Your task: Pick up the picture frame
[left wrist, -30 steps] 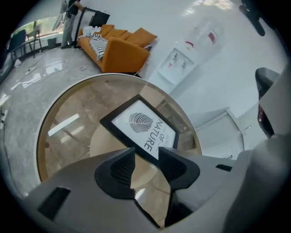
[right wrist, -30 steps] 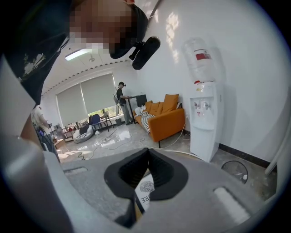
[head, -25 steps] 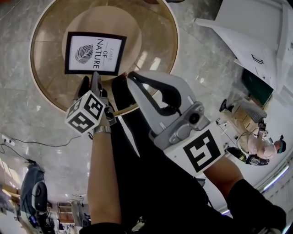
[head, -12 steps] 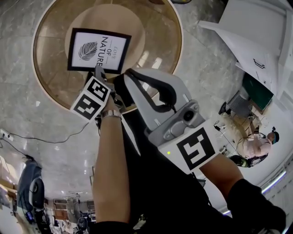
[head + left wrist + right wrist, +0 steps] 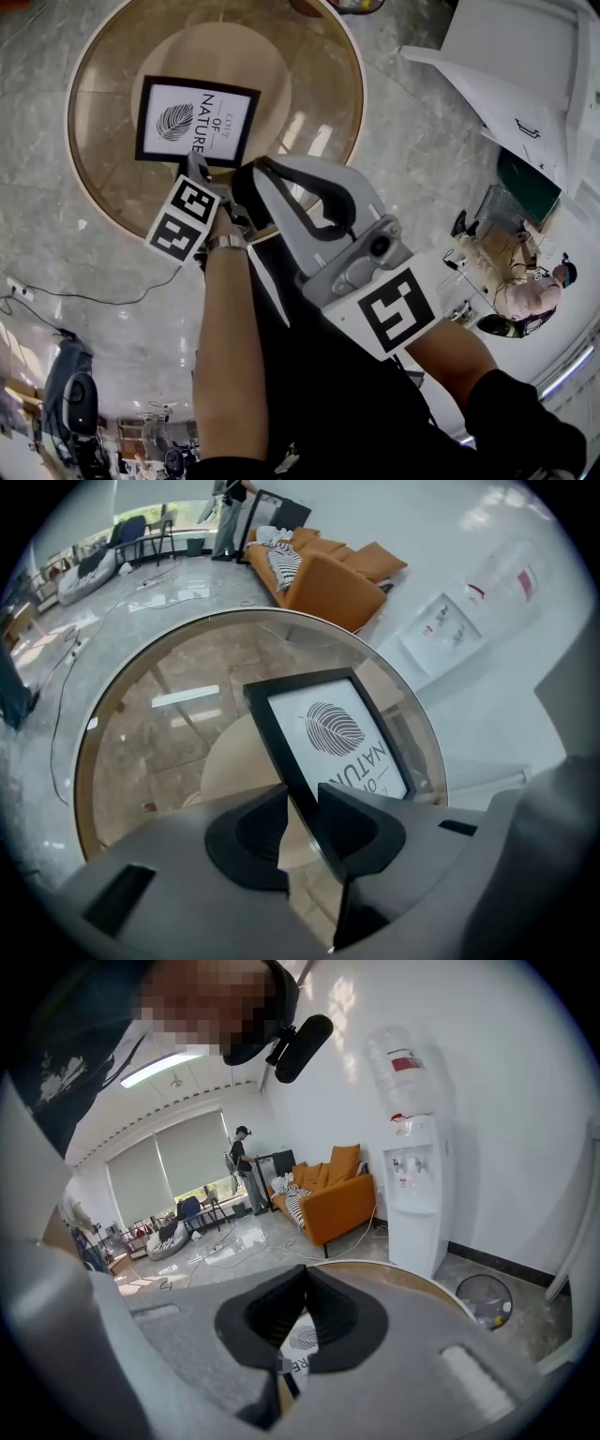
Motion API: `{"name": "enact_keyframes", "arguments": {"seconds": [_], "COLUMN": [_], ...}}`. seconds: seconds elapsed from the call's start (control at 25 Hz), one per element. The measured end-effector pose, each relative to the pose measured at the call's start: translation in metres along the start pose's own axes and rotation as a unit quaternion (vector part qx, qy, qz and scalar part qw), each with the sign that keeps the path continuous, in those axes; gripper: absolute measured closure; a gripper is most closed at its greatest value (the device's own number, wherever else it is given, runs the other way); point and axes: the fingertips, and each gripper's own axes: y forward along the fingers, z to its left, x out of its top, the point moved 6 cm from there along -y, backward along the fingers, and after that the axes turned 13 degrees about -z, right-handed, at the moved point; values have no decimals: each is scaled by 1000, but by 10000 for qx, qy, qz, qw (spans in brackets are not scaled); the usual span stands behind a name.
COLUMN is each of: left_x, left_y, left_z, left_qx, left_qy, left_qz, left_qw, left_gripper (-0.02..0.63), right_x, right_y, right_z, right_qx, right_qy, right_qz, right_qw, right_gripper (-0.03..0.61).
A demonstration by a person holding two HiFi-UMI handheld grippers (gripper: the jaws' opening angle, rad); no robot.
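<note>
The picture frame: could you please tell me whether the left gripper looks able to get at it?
Probably yes: the jaws of the left gripper, which have just been closing, straddle the near edge of the picture frame, with nothing else in the way.

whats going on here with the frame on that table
A person is working two handheld tools over a round glass table. The left tool points down at the near edge of the black picture frame on the glass. Its jaws have just been closing with that edge between them, but a gap shows beside it, so the frame is not gripped yet. The right tool is shut and empty, clear of the frame.
</note>
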Motion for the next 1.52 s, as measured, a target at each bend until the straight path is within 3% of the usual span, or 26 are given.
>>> {"name": "enact_keyframes", "arguments": {"seconds": [0.12, 0.2, 0.44, 0.64, 0.8, 0.96, 1.08, 1.2, 1.24, 1.28, 1.4, 1.52], "left_x": [4, 6, 18, 31, 37, 40, 43, 46, 46, 46, 45, 43], "left_y": [-7, -12, -30, -43, -47, -44, -40, -40, -40, -40, -41, -43], "left_z": [-5, -10, -15, -30, -45, -54, -57, -57, -58, -60, -67, -73], "left_qx": [-269, -475, -943, -1474, -1891, -2084, -2236, -2363, -2401, -2443, -2563, -2713], "left_qy": [639, 1251, 2886, 4105, 5034, 5700, 5984, 6133, 6184, 6238, 6461, 6744], "left_qz": [-6, 2, -158, -315, -433, -460, -506, -526, -536, -550, -607, -666], "left_qw": [9976, 9910, 9527, 8993, 8420, 7934, 7677, 7518, 7464, 7404, 7164, 6834], "left_gripper": [518, 526, 528, 535, 537, 538, 538, 538, 538, 538, 538, 538], "right_x": [-1, -4, -14, -15, -17, -24, -40, -52, -55, -58, -66, -65], "right_y": [-5, -7, -2, 1, 4, 14, 28, 52, 60, 67, 81, 94], "right_z": [-4, -6, -13, -18, -24, -32, -37, -43, -47, -52, -69, -73], "right_qx": [-41, -66, -107, 1, 134, 294, 696, 1261, 1469, 1686, 2262, 2863], "right_qy": [-1, -15, -44, -189, -239, -332, -522, -376, -338, -368, -892, -1859], "right_qz": [16, 33, 127, 203, 255, 426, 876, 1154, 1206, 1278, 1688, 2131], "right_qw": [10000, 10000, 9999, 9996, 9993, 9981, 9924, 9846, 9812, 9767, 9552, 9155], "right_gripper": [580, 580, 580, 580, 580, 580, 578, 577, 531, 444, 398, 393]}}
